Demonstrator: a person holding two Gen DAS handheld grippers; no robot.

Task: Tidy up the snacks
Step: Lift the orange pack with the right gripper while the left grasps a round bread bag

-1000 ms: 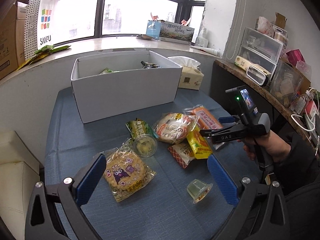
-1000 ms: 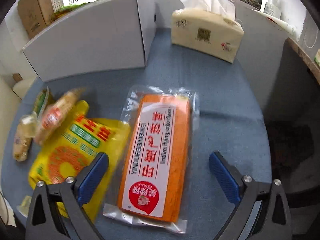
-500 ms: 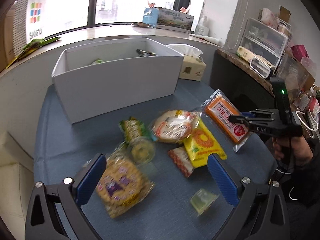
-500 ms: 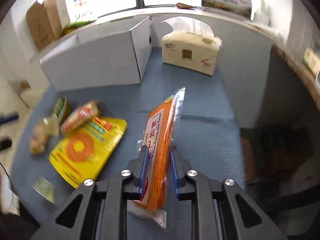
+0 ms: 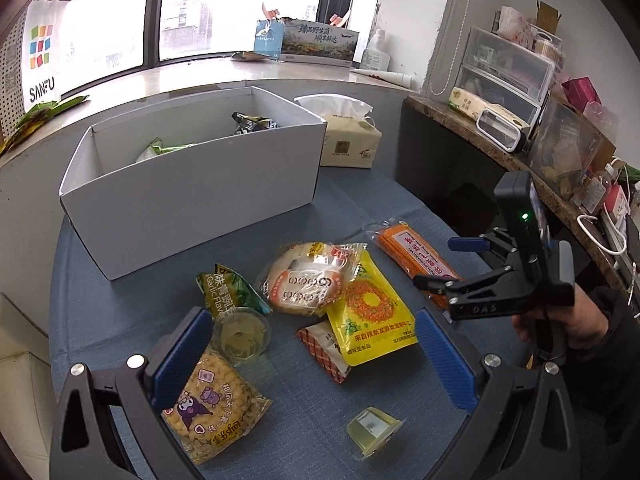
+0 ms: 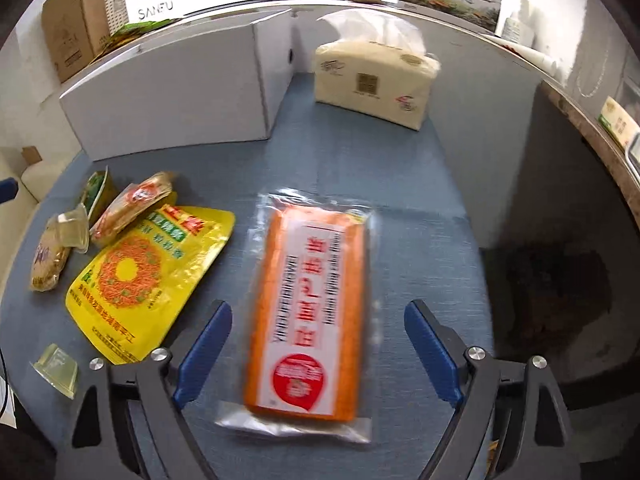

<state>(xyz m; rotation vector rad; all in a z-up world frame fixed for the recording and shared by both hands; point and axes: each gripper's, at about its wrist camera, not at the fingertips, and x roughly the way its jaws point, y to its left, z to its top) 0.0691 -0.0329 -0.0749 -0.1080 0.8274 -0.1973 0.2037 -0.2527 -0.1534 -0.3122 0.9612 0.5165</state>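
Observation:
An orange flat snack pack (image 6: 308, 312) lies flat on the blue table between the wide jaws of my right gripper (image 6: 318, 346). The jaws are opening and the pads do not touch it. In the left wrist view the same pack (image 5: 412, 252) lies under the right gripper (image 5: 450, 264). My left gripper (image 5: 312, 360) is open above a yellow pouch (image 5: 368, 312), a round cake pack (image 5: 308, 280), a jelly cup (image 5: 240, 334) and a bag of yellow puffs (image 5: 212, 404). The white box (image 5: 192, 200) stands behind them with some packets inside.
A tissue pack (image 5: 348, 140) stands right of the box. A green garlic packet (image 5: 228, 288), a small red checked pack (image 5: 324, 348) and a second jelly cup (image 5: 372, 434) lie on the cloth. A cluttered shelf (image 5: 500, 148) runs along the right; a person's hand (image 5: 576, 324) holds the right gripper.
Half a second ago the right gripper was shut on the orange pack, holding it on edge. It has let go and the pack lies flat again. The left gripper has drifted sideways.

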